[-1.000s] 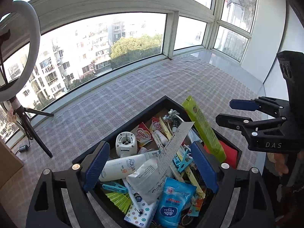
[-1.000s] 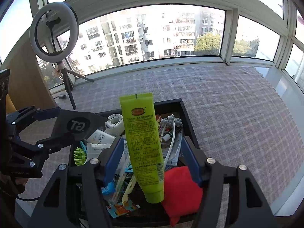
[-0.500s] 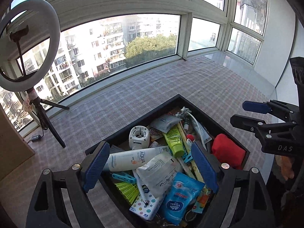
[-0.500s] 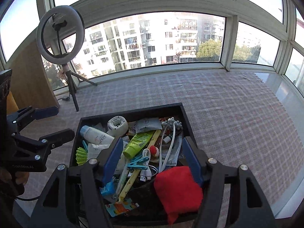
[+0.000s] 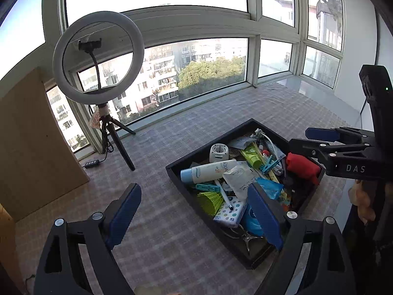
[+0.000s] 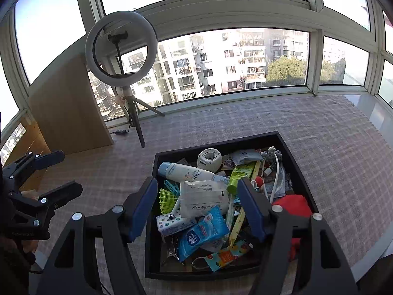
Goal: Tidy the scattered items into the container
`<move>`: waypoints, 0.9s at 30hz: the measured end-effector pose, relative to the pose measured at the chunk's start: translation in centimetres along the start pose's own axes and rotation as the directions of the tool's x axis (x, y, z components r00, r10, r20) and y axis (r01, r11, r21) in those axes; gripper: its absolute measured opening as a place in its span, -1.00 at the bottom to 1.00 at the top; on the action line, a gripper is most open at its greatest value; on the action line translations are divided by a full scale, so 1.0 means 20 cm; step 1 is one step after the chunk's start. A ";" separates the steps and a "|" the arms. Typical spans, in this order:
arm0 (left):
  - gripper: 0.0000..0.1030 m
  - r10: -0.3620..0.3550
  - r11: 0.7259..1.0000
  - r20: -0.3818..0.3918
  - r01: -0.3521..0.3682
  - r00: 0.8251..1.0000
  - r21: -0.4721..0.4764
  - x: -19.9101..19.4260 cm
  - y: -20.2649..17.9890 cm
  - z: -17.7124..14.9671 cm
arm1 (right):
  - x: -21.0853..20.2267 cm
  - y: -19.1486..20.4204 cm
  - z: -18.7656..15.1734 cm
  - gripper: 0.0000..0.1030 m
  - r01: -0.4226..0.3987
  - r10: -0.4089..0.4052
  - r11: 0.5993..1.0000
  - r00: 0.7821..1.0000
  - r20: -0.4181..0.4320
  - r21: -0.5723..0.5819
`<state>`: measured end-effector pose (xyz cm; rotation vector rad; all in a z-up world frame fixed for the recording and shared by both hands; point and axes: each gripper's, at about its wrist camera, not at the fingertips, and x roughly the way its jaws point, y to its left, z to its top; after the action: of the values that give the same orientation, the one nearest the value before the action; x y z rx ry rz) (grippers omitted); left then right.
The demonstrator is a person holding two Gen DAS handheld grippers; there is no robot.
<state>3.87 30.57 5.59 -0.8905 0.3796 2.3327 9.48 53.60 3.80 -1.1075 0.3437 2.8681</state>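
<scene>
A black tray (image 6: 294,157) on the checked cloth holds many items: a white AQUA bottle (image 6: 186,172), a green tube (image 6: 239,175), a white pouch (image 6: 203,198), a blue wipes pack (image 6: 203,233) and a red cloth (image 6: 292,205). The tray also shows in the left wrist view (image 5: 179,172), with the green tube (image 5: 253,156) inside. My right gripper (image 6: 197,210) is open and empty above the tray's near side. My left gripper (image 5: 194,215) is open and empty over the cloth at the tray's left edge.
A ring light on a tripod (image 6: 121,54) stands at the back left by the window. A wooden board (image 6: 66,108) leans beside it. The checked cloth (image 6: 331,147) extends right to the window sill edge.
The green tube left my right gripper and now lies in the tray. Both grippers have pulled back and up, and the left one has swung left.
</scene>
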 end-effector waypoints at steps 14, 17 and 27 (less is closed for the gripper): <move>0.94 0.075 0.984 0.010 -0.072 0.997 -0.164 -0.43 0.60 -0.40 | -0.01 0.61 -0.19 0.31 -0.061 0.061 0.997 0.998 -0.014 0.043; 0.94 0.103 0.978 0.008 -0.100 0.995 -0.181 -0.48 0.67 -0.47 | 0.00 0.71 -0.22 0.32 -0.070 0.071 0.997 0.997 -0.021 0.026; 0.95 0.182 0.937 -0.046 -0.187 0.982 -0.296 -0.57 0.93 -0.70 | 0.07 1.02 -0.30 0.33 -0.124 0.121 0.991 0.992 -0.047 -0.049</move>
<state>5.99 4.85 3.88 -1.0569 0.1201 2.6039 9.86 32.35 2.27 -1.2001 0.3535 2.9790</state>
